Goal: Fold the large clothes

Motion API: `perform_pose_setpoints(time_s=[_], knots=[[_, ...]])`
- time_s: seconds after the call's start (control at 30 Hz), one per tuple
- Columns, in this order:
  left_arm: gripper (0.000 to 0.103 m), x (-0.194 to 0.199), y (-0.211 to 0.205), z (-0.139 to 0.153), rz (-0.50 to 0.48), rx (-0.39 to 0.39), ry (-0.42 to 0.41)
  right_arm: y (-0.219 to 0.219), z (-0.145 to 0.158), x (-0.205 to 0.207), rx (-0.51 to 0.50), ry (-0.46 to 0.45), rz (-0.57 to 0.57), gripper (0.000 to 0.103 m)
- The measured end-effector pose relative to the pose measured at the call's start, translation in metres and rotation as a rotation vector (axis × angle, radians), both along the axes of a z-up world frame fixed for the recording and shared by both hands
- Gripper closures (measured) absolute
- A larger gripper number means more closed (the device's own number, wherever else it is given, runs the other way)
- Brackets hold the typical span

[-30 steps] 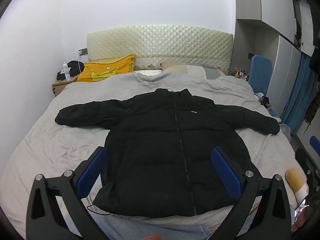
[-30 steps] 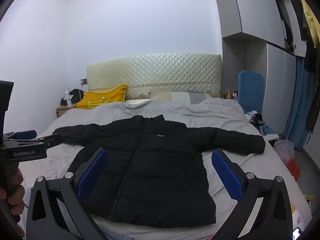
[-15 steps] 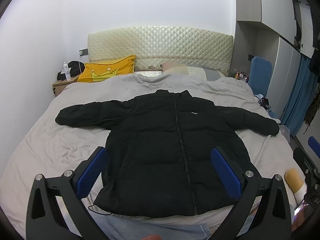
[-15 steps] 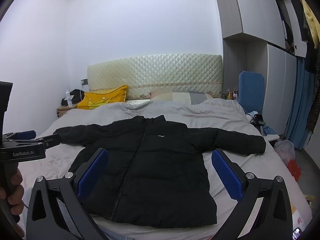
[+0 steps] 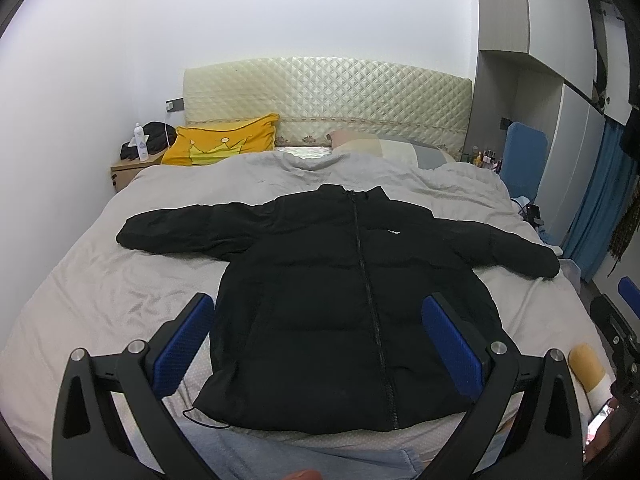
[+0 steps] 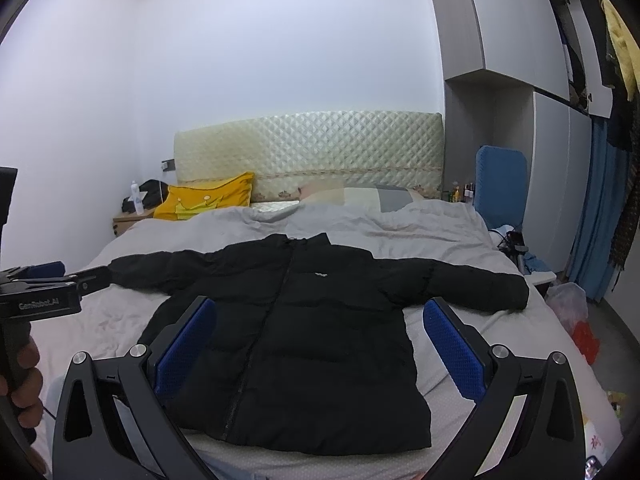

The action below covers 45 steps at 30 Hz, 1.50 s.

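Observation:
A black puffer jacket (image 5: pixel 352 304) lies flat and zipped on the grey bed (image 5: pixel 100 296), front up, both sleeves spread sideways, collar toward the headboard. It also shows in the right wrist view (image 6: pixel 296 344). My left gripper (image 5: pixel 320 340) is open and empty, held above the jacket's hem near the foot of the bed. My right gripper (image 6: pixel 320 340) is open and empty, also above the lower part of the jacket. The left gripper's body (image 6: pixel 36 300) shows at the left edge of the right wrist view.
A yellow pillow (image 5: pixel 224 146) and a pale pillow (image 5: pixel 384 150) lie by the quilted headboard (image 5: pixel 328 100). A nightstand (image 5: pixel 132 166) with a bottle stands at the back left. A blue chair (image 6: pixel 500 184), wardrobe and bags (image 6: pixel 576 316) are right of the bed.
Both cameras have tilted up slightly, so the jacket sits a little lower in view. The jacket has not moved and both grippers stay open.

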<state>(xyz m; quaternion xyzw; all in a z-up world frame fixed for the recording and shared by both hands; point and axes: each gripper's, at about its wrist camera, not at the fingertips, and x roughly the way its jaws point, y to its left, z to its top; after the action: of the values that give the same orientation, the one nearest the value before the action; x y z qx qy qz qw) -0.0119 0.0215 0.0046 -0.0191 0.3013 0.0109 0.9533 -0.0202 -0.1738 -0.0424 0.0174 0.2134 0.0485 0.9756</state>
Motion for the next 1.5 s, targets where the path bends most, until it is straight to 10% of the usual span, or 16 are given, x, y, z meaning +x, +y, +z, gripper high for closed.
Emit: perform_pose_setpoints(time_s=[1.5], knots=[[0.000, 0.028, -0.001, 0.001, -0.050, -0.009, 0.030, -0.011, -0.006, 0.033, 0.007, 0.049, -0.022, 0.000]])
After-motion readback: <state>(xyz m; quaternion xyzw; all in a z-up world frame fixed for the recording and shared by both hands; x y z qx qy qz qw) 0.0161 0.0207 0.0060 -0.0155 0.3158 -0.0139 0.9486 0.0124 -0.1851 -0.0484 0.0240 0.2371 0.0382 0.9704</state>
